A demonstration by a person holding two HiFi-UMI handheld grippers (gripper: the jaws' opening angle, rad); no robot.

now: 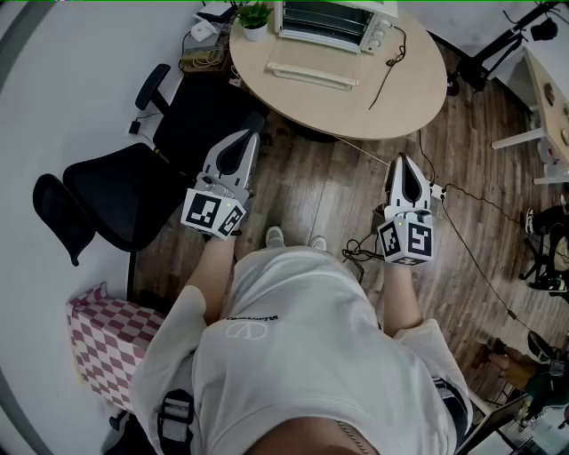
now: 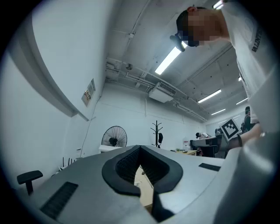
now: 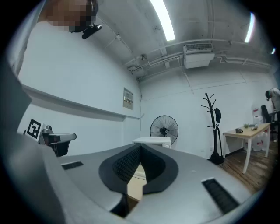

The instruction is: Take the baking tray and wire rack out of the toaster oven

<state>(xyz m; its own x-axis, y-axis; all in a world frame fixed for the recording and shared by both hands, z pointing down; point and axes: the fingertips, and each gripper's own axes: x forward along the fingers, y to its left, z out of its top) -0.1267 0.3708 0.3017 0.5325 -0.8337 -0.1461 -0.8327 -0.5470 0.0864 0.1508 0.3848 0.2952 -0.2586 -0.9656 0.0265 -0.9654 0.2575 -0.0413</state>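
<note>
The white toaster oven [image 1: 333,22] stands at the far side of a round wooden table [image 1: 409,98]; its inside is not visible from here. A pale flat long piece [image 1: 311,73] lies on the table just in front of it. Both grippers are held over the wooden floor, short of the table's near edge and apart from the oven. My left gripper [image 1: 252,135] is shut and empty, jaws pointing toward the table. My right gripper [image 1: 404,160] is also shut and empty. In the right gripper view the oven's top [image 3: 152,141] shows beyond the shut gripper [image 3: 140,149]. The left gripper [image 2: 140,151] shows its pads together.
A black office chair [image 1: 116,195] stands left of my left gripper. A small potted plant [image 1: 255,18] sits beside the oven and a dark cord [image 1: 388,67] trails over the table. Cables [image 1: 462,227] run across the floor on the right. A checkered bag [image 1: 102,342] sits at lower left.
</note>
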